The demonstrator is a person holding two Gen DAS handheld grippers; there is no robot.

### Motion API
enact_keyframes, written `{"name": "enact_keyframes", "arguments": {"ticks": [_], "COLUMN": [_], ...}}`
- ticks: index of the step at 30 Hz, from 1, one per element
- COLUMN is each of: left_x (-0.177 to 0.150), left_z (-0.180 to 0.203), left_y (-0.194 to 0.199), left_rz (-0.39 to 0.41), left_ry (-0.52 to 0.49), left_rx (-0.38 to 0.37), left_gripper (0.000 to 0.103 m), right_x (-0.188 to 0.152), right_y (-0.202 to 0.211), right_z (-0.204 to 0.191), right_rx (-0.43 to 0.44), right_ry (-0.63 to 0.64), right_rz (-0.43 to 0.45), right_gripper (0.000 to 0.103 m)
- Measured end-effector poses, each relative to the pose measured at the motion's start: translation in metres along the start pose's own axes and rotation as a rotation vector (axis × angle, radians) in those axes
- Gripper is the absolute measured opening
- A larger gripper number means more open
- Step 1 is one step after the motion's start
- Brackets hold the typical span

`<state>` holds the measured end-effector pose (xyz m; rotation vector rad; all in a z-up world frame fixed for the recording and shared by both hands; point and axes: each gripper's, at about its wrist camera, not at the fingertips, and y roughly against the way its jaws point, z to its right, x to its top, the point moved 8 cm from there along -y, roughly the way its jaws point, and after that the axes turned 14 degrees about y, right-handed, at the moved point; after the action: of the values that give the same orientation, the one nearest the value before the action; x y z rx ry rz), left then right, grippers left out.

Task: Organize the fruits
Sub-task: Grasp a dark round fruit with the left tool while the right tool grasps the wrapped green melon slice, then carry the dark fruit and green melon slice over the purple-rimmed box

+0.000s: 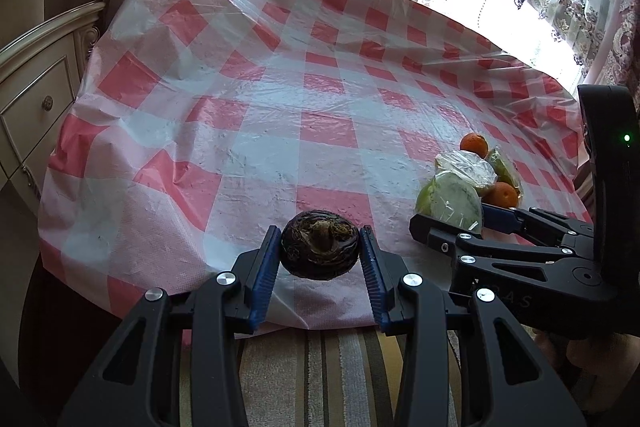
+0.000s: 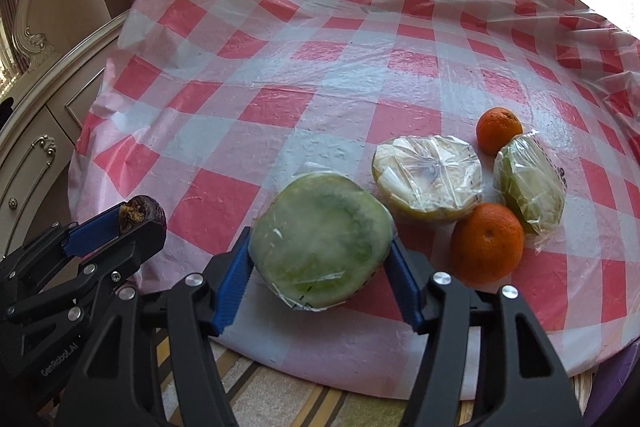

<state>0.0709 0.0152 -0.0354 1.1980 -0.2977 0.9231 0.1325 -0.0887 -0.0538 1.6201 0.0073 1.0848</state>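
Note:
My left gripper (image 1: pixel 320 247) is shut on a dark brown round fruit (image 1: pixel 319 245), held just over the table's near edge; it also shows in the right wrist view (image 2: pixel 140 213). My right gripper (image 2: pixel 320 251) is shut on a plastic-wrapped green melon half (image 2: pixel 320 239), which rests on the cloth; it also shows in the left wrist view (image 1: pixel 452 201). Beyond it lie a wrapped pale fruit half (image 2: pixel 428 179), a wrapped green piece (image 2: pixel 528 183) and two oranges (image 2: pixel 487 243) (image 2: pixel 499 130).
The round table (image 2: pixel 280 75) wears a wrinkled red-and-white checked plastic cloth. A cream cabinet (image 1: pixel 36 87) stands at the left, curtains and a bright window behind. A striped rug (image 1: pixel 320 367) lies below the near edge.

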Motion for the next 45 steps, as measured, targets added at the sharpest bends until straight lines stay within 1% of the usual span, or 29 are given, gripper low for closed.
{"name": "enact_keyframes", "arguments": {"ticks": [5,14,25,28,33,35,39,42,45], "left_x": [-0.002,-0.001,-0.006,-0.007,-0.005,0.001,0.002,0.001,-0.004], "left_z": [0.004,0.024,0.037,0.040,0.038,0.031,0.022,0.026,0.033], "left_y": [0.007,0.021,0.023,0.020,0.025,0.033,0.041,0.043,0.043], "left_rz": [0.020,0.073,0.117,0.117,0.143,0.177,0.179,0.184,0.193], "left_ry": [-0.017,-0.090,-0.157,-0.179,-0.179,-0.139,-0.092,-0.110,-0.149], "left_rx": [0.004,0.027,0.070,0.086,0.106,0.113,0.095,0.103,0.102], "left_gripper": [0.038,0.038,0.038,0.038,0.038,0.038,0.038,0.038,0.038], "right_x": [-0.004,-0.017,-0.035,-0.040,-0.047,-0.047,-0.042,-0.041,-0.043], "right_y": [0.012,0.040,0.060,0.066,0.077,0.080,0.082,0.080,0.079], "right_z": [0.002,0.014,0.031,0.037,0.047,0.049,0.047,0.041,0.041], "right_rx": [-0.003,-0.016,-0.026,-0.040,-0.051,-0.050,-0.064,-0.073,-0.067], "right_ry": [-0.017,-0.064,-0.122,-0.144,-0.182,-0.193,-0.171,-0.144,-0.145], "right_rz": [0.033,0.095,0.145,0.155,0.178,0.189,0.192,0.184,0.184], "right_gripper": [0.063,0.063,0.063,0.063,0.063,0.063,0.063,0.063,0.063]}}
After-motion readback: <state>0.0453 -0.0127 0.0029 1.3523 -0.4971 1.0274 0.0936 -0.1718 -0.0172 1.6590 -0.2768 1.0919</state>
